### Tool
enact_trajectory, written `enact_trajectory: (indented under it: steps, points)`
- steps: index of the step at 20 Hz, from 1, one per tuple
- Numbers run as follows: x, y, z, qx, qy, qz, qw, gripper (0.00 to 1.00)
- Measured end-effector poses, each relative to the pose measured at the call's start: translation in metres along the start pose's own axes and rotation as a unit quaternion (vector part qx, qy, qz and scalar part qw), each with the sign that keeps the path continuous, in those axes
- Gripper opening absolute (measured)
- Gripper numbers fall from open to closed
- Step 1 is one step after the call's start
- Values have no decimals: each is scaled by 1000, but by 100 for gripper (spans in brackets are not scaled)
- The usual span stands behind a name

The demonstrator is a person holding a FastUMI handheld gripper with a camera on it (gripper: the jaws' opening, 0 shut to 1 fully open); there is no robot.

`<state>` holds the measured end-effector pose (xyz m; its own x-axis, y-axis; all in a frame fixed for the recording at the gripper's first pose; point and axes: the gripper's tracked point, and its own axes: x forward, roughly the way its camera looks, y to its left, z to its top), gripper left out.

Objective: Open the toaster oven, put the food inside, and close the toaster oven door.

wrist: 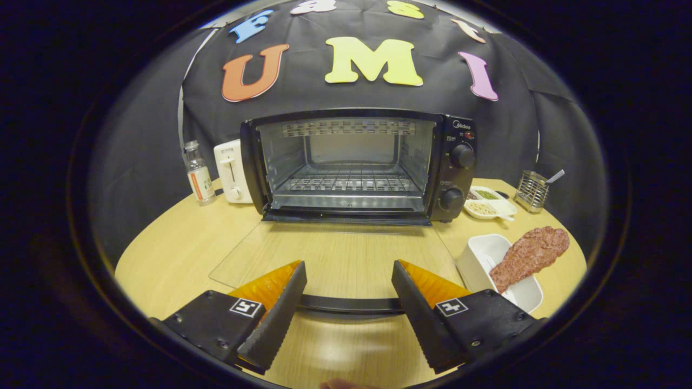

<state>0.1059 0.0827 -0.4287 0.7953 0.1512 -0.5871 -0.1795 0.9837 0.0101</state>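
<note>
Hidden or unclear: the glass door (330,254) is see-through, so its outline is faint against the wood; its dark handle (350,306) runs behind both of my fingers, ends covered. The small print by the knobs (457,177) is too small to make out. Contents of the wire caddy (532,190) cannot be told beyond one handle sticking out.

Oven (357,165): black boxy shell, at 12 o'clock from my hand-held gripper (349,278), mouth facing me, door folded flat onto the table (178,243), long axis side to side. Bare wire rack inside, metal walls, slotted roof.

Hand-held gripper: my fingers are spread wide, nothing held, the handle lying across the gap between them.

Food (531,251): reddish, grainy slab, oblong, at 2 o'clock from my fingers, resting across a white rectangular tray (478,265), long axis tilted from near-left up to far-right, its far end overhanging the rim.

Other items: white toaster (231,170) and a clear bottle (198,173) at 11 o'clock, left of the oven; a white divided dish (489,202) of grains beside the caddy at 1 o'clock.

Table: light wood grain, rounded edge.
</note>
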Motion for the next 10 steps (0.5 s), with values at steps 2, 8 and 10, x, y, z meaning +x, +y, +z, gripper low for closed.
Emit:
enact_trajectory:
  steps: [2,8,10]
  points:
    - [-11,-5,4,-6,-4,5,1000,100]
    - [-58,-38,26,-16,-36,13,999,100]
    - [-72,-53,34,-25,-39,14,999,100]
